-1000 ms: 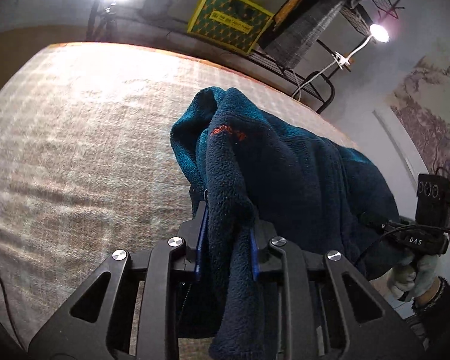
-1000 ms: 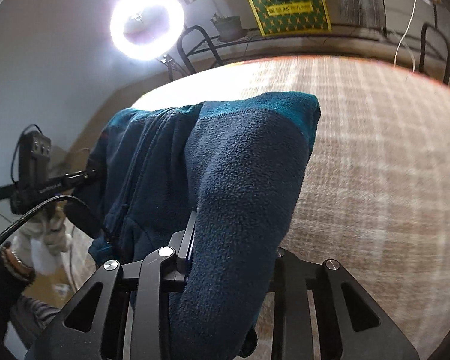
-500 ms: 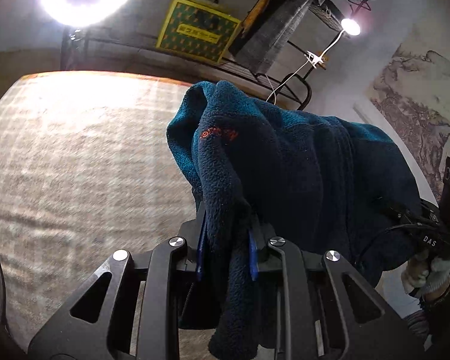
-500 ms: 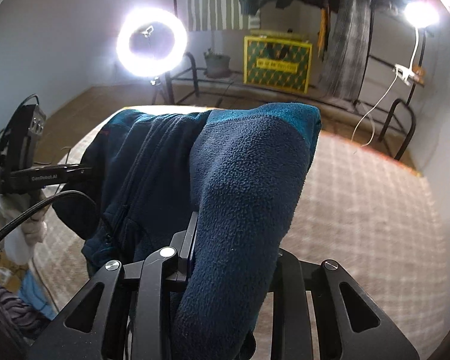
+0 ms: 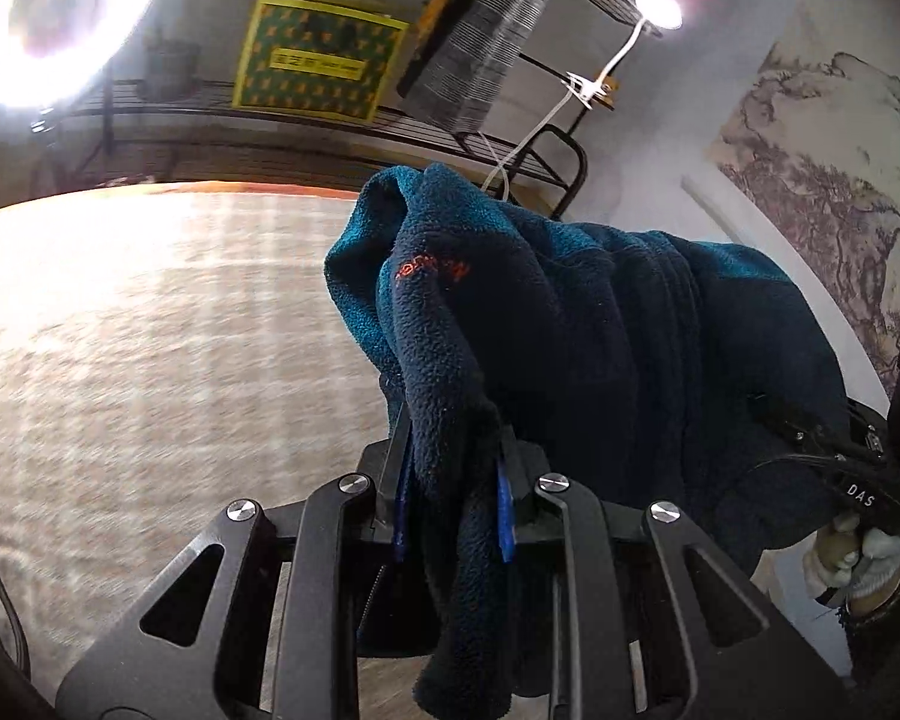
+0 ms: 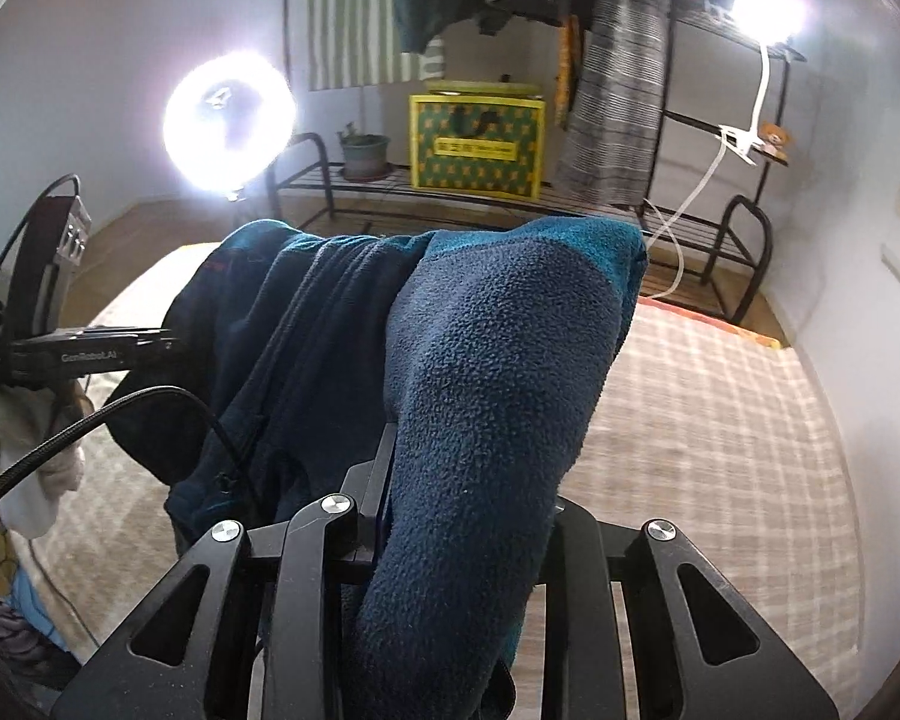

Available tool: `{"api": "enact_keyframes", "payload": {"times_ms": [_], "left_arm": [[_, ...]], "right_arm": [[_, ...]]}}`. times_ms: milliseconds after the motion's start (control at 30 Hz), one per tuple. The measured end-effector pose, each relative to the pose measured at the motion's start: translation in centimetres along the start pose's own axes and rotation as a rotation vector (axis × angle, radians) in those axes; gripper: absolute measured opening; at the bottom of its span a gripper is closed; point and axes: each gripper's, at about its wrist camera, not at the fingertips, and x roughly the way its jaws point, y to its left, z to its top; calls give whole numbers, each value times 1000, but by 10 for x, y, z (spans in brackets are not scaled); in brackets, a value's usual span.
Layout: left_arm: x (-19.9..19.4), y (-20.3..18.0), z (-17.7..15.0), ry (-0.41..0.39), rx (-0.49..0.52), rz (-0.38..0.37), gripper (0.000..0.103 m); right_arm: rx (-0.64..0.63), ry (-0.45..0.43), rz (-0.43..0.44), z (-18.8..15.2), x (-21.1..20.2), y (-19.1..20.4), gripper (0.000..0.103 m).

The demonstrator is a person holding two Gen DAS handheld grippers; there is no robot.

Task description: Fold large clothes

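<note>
A dark blue fleece jacket [image 5: 600,348] with teal trim and a small red logo hangs in the air, stretched between both grippers. My left gripper [image 5: 453,480] is shut on one bunched edge of it, and fabric droops over the jaws. My right gripper [image 6: 468,480] is shut on another part of the jacket [image 6: 486,372], which covers the jaws. The right gripper also shows at the right edge of the left wrist view [image 5: 858,480], and the left one at the left of the right wrist view [image 6: 90,348]. Both hold the jacket above the plaid bed cover [image 5: 150,360].
The bed [image 6: 720,420] lies below. Behind it stand a black metal rack [image 6: 510,192] with a yellow-green box [image 6: 477,144], a plant pot [image 6: 363,153], hanging clothes [image 6: 618,60], a ring light [image 6: 228,120] and a clip lamp [image 6: 762,6].
Both grippers have lifted and tilted upward with the jacket; the bed has dropped lower in both views and more of the rack and wall shows.
</note>
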Motion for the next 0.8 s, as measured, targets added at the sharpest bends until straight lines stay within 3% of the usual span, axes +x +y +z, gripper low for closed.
{"api": "enact_keyframes", "payload": {"times_ms": [400, 600, 800], "left_arm": [[66, -68, 26, 19, 65, -67, 19], [99, -89, 52, 11, 79, -86, 19], [147, -119, 81, 6, 95, -104, 19]], "right_arm": [[37, 6, -53, 9, 5, -82, 23], [50, -14, -54, 21, 9, -119, 22], [48, -33, -109, 35, 21, -163, 22]]}}
